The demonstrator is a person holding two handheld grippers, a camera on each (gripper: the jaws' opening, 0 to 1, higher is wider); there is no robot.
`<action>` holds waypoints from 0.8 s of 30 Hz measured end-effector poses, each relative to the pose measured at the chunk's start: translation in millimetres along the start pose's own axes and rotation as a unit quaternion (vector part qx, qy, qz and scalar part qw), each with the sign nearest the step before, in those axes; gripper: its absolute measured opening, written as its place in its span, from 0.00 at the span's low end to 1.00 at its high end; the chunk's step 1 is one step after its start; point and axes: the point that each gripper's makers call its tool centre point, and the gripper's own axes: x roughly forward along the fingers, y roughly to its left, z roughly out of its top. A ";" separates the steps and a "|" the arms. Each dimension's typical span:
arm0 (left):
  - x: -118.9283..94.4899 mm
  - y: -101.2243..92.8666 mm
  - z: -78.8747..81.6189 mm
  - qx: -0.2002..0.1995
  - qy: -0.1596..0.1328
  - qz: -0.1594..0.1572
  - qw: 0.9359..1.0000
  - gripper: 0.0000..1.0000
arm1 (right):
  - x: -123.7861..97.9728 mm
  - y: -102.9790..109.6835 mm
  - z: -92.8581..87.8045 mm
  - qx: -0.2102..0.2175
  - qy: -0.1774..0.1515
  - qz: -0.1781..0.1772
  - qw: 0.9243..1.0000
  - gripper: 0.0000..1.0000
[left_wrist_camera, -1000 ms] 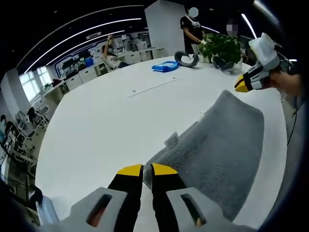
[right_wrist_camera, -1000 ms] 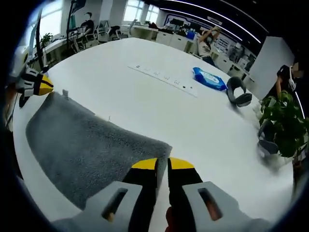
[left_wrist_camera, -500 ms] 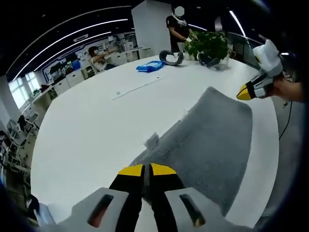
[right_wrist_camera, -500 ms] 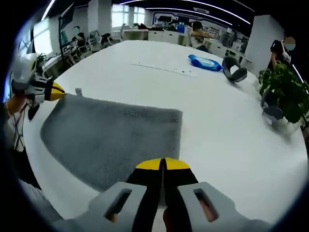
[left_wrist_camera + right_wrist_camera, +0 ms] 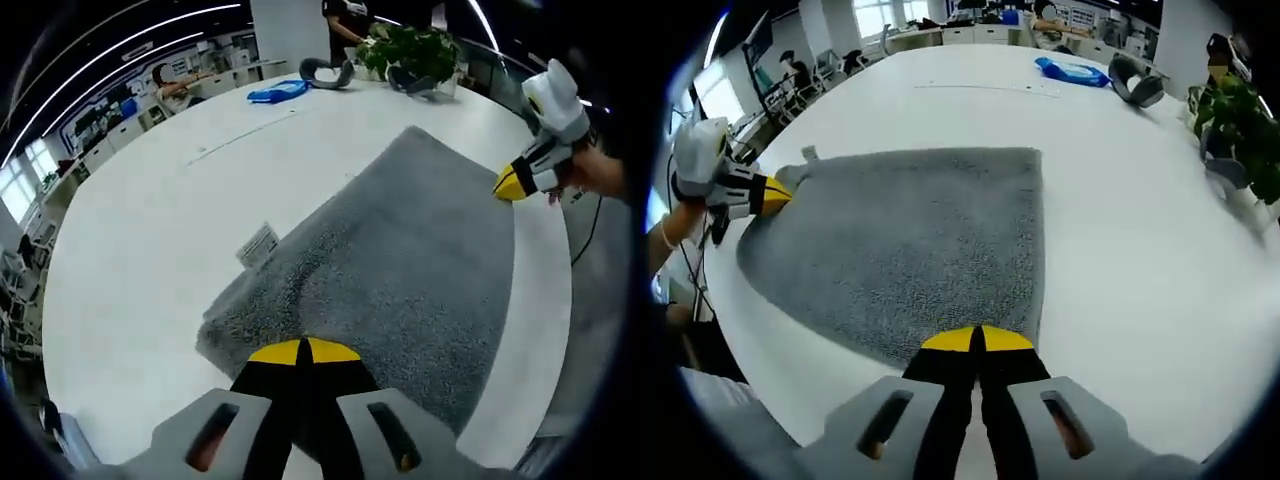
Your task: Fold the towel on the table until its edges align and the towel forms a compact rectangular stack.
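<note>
A grey towel [image 5: 400, 250] lies spread on the white table [image 5: 140, 250], with a white label [image 5: 258, 243] at its edge. My left gripper [image 5: 303, 352] is shut on the towel's near corner, where the cloth bunches slightly. The right gripper [image 5: 515, 183] comes in from the right and holds the neighbouring corner. In the right gripper view the towel [image 5: 920, 235] stretches away from my right gripper [image 5: 977, 340], which is shut on its near edge. The left gripper [image 5: 768, 193] pinches the corner at the left, beside the label [image 5: 810, 153].
At the table's far side lie a blue packet [image 5: 278, 92], a grey curved cushion [image 5: 325, 70] and a potted plant [image 5: 410, 50]. A thin strip [image 5: 990, 87] runs across the table [image 5: 1140, 250]. The table's rounded edge [image 5: 545, 330] is close to the towel. People stand and sit beyond.
Both pairs of jaws, slightly apart a second ago, have closed on the towel's corners. Both cameras have dropped closer to the cloth, which has slid toward the table's near edge.
</note>
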 end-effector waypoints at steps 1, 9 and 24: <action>-0.2 0.5 0.2 -0.004 0.001 -0.003 1.000 0.01 | 0.0 -0.1 0.2 0.000 0.000 0.000 1.000 0.00; 0.1 -0.1 -1.4 -0.001 -0.017 -0.015 1.000 0.01 | 2.6 1.1 -0.5 -0.052 0.034 -0.028 0.998 0.00; -3.4 -13.0 -3.6 -0.019 0.019 -0.007 1.000 0.01 | 2.4 -10.6 -2.9 -0.069 0.099 0.010 0.993 0.00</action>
